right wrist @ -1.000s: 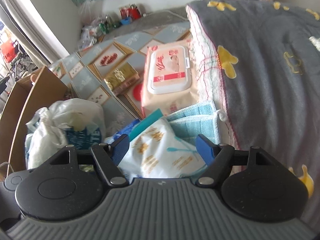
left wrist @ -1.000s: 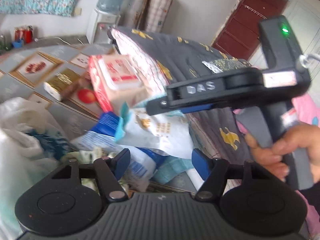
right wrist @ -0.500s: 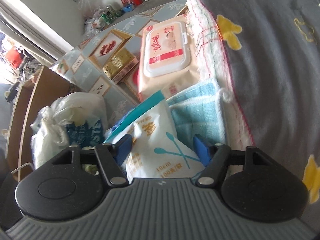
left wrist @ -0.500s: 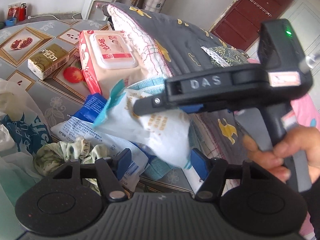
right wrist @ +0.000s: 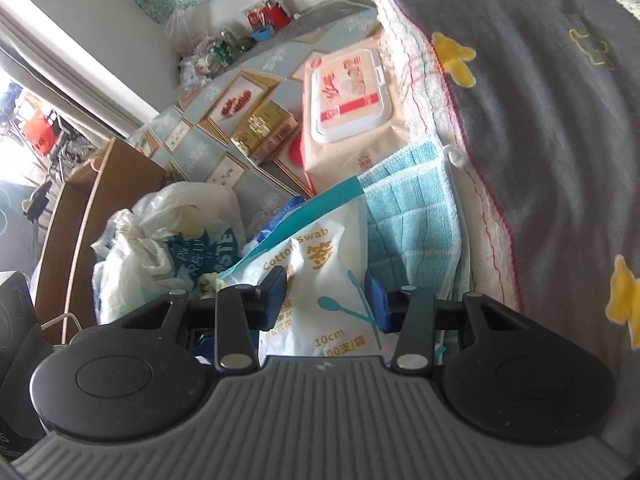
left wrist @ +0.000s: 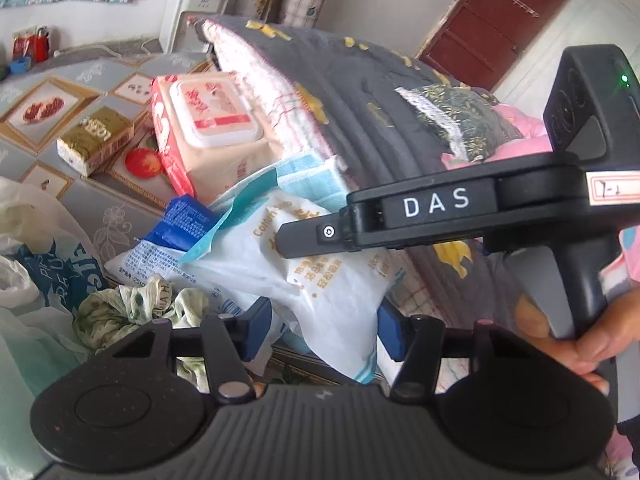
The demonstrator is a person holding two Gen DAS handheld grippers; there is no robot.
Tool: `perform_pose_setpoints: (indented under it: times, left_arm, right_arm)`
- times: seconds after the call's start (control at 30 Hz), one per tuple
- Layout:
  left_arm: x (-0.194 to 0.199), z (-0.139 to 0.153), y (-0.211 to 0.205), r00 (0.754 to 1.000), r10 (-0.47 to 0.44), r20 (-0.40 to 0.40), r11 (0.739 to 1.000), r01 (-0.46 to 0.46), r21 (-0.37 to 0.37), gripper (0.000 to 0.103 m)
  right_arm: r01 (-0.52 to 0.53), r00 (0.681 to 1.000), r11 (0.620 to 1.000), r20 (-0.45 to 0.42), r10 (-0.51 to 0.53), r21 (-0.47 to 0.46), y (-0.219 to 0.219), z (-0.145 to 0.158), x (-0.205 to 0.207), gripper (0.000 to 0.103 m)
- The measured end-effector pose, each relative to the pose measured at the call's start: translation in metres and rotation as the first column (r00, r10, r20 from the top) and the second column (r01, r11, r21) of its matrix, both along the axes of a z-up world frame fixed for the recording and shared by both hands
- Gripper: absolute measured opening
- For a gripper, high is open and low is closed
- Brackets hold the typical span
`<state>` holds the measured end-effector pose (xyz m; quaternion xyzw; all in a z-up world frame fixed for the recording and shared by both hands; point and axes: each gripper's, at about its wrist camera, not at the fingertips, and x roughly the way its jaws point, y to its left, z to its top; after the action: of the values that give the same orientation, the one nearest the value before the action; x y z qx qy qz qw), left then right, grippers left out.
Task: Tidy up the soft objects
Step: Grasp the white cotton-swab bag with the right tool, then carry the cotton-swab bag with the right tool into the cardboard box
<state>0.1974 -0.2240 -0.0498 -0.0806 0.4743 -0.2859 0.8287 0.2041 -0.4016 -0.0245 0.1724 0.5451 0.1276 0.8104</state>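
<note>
Cotton swab pack (right wrist: 320,280) lifted between both grippers, above the cluttered table edge.

Right gripper (right wrist: 326,296) closing on the pack, pads seemingly touching its sides; left gripper (left wrist: 324,326) closing around its lower corner, contact unclear. Hemmed in by blue towel (right wrist: 408,216), wipes pack (right wrist: 352,120), grey quilt (right wrist: 540,140). Hand (left wrist: 576,340) seen only from left wrist.

Pretty cramped here: the folded grey quilt (right wrist: 540,128) walls off the right side, the wipes pack (right wrist: 352,116) and blue towel (right wrist: 408,216) sit tight against it, plastic bag (right wrist: 160,240) crowds the left. Only open stretch is the patterned tablecloth (right wrist: 208,148) towards its far edge.
</note>
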Motion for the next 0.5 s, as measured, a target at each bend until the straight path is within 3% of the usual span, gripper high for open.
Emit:
perform_pose_setpoints:
  times: [0.27,0.5]
  left_arm:
    - [-0.031,0.041,0.014,0.994,-0.002,0.107,1.0,0.0,0.018,0.056]
    - [-0.059,0.084,0.06,0.975,0.056,0.214,0.998,-0.063,0.024,0.054]
  right_arm:
    - [0.009,0.997,0.999,0.078,-0.012,0.033,0.013,0.044,-0.024,0.042]
    - [-0.056,0.985,0.996,0.167,0.044,0.073,0.062,0.087,-0.031,0.042]
